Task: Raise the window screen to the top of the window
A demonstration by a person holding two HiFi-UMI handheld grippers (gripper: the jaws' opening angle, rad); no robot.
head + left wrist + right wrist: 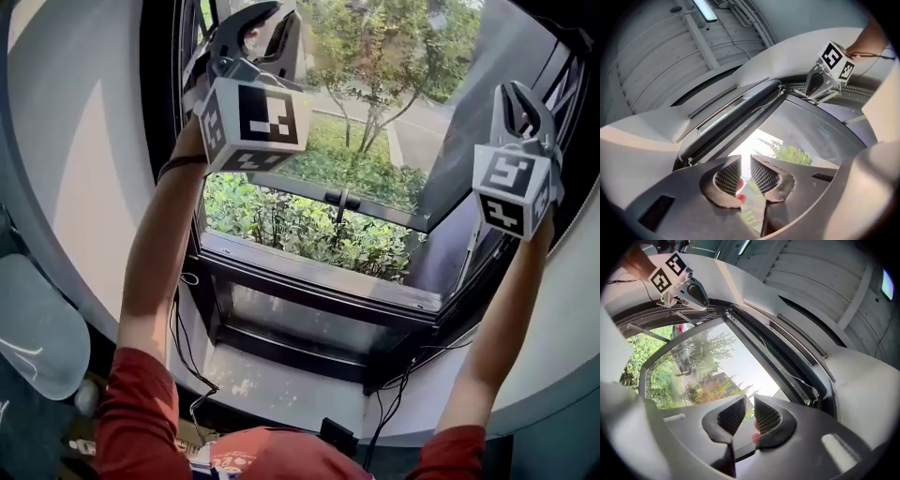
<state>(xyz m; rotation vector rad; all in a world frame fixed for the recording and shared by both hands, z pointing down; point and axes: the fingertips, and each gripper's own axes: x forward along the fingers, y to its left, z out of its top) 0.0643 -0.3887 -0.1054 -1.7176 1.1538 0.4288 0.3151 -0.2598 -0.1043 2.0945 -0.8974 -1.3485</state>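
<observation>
An outward-tilted window [328, 272] fills the head view, with no mesh across its opening. Its dark top rail [736, 110], where the screen's bar seems to sit, also shows from the other side [787, 366] with a thin cord on it. My left gripper [262, 23] is held up before the pane's upper left, apart from the frame. My right gripper [521, 98] is raised by the right edge of the frame. In the gripper views, the left [745, 171] and the right [749, 416] each show a narrow gap between the pads, with daylight through it and nothing held.
The tilted sash's lower bar carries a handle [339, 199]. Bushes [300, 225] grow outside. Cables [183, 347] hang below the sill [281, 384]. A pale rounded seat [33, 333] stands at the left. A ceiling light [707, 10] is overhead.
</observation>
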